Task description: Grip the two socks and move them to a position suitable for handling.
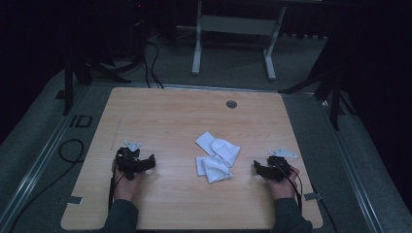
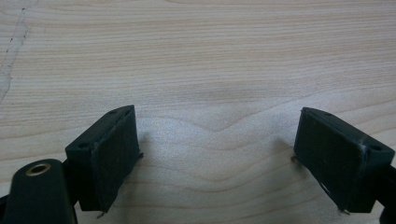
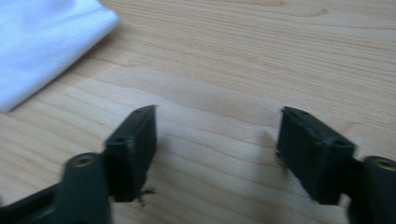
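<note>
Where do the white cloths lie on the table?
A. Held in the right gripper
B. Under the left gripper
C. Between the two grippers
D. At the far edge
C: in the high view the white cloths lie between the left gripper and the right gripper, apart from both.

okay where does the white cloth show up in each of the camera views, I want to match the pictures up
High view: the white cloth lies crumpled on the wooden table, right of centre, between the two grippers and nearer the right gripper.
Left gripper view: bare wood between the open jaws, no cloth.
Right gripper view: a corner of the cloth at upper left, apart from the jaws.
Shared landmark: the table's light wood grain.
</note>
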Motion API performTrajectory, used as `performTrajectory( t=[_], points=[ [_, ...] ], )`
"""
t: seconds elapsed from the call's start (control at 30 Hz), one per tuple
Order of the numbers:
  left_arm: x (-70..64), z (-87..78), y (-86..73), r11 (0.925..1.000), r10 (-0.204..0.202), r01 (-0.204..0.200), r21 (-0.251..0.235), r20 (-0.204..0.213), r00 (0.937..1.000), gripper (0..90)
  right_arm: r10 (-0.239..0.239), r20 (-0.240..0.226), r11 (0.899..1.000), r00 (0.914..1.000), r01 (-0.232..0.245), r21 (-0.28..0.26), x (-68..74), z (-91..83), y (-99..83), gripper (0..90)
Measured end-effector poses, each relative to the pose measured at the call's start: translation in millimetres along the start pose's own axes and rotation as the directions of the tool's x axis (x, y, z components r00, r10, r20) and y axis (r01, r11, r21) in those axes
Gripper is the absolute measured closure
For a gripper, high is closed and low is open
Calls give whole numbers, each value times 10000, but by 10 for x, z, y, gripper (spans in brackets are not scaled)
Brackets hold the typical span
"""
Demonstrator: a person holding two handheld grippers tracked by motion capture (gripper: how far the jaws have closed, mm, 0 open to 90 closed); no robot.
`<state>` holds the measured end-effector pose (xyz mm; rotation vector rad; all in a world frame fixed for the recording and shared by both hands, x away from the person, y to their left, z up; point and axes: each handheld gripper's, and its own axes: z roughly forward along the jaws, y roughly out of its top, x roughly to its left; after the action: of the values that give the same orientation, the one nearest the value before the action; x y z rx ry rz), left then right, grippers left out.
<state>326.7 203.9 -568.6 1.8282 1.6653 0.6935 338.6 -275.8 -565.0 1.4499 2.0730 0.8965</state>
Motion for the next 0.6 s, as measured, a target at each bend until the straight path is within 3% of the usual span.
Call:
performTrajectory(
  t=[0.17,0.3,0.33,0.6],
  points=[
    [0,0,0,10000,-2,2,0,0,10000,137,-225,-178,9997,9996,226,54,36,-23,7,476],
    [0,0,0,10000,-2,2,0,0,10000,137,-686,-549,9976,9961,690,68,103,-68,17,653],
    [0,0,0,10000,-2,2,0,0,10000,137,-686,-549,9976,9961,690,68,103,-68,17,653],
    [0,0,0,10000,0,0,1,1,10000,137,-1513,-1252,9885,9805,1510,-117,297,-159,68,828]
  ],
)
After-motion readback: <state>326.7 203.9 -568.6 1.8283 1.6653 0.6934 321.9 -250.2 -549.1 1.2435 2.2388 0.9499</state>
